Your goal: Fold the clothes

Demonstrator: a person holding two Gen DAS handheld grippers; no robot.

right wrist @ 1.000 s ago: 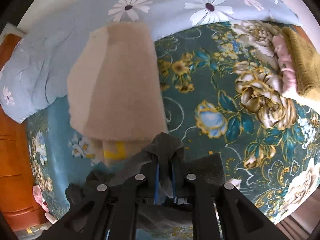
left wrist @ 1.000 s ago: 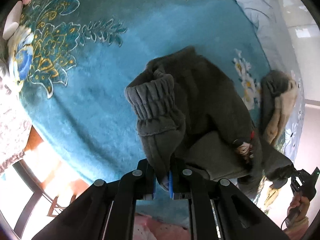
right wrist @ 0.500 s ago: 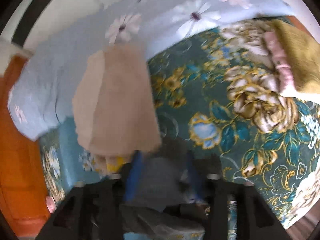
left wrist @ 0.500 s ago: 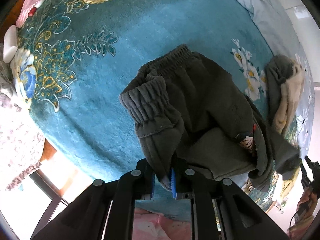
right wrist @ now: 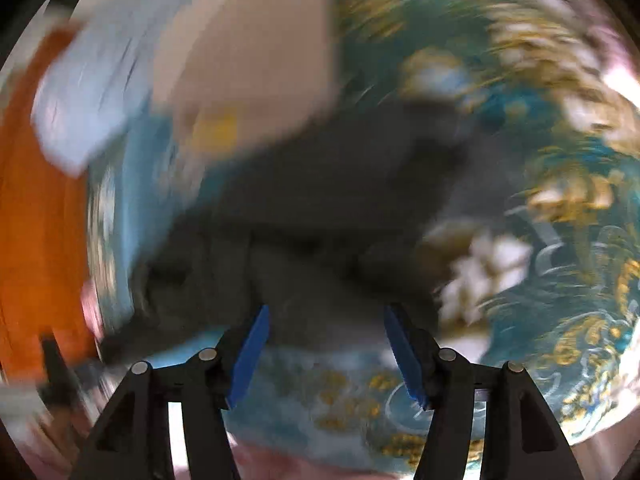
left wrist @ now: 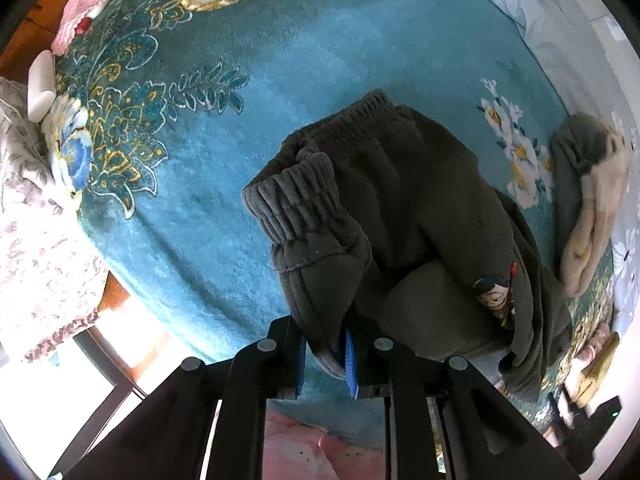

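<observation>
Dark grey fleece trousers [left wrist: 420,208] lie crumpled on a teal floral blanket [left wrist: 248,80]. My left gripper [left wrist: 326,354] is shut on a ribbed cuff end of the trousers [left wrist: 304,216] and holds it up. In the right wrist view, which is heavily blurred, my right gripper [right wrist: 326,354] is open and empty, with the dark trousers [right wrist: 320,200] lying beyond its blue pads [right wrist: 248,350]. A beige garment [left wrist: 592,216] lies at the far right of the blanket, also showing in the right wrist view [right wrist: 248,52].
A pink knitted item [left wrist: 92,12] and a white object [left wrist: 40,84] lie at the blanket's far left. A light blue floral sheet [left wrist: 552,20] borders the blanket. An orange wooden surface [right wrist: 36,220] shows at the left. The bed edge [left wrist: 120,280] is near the left gripper.
My right gripper has opened and let go of the grey trousers, and it is moving fast. My left gripper still holds the cuff and has lifted slightly.
</observation>
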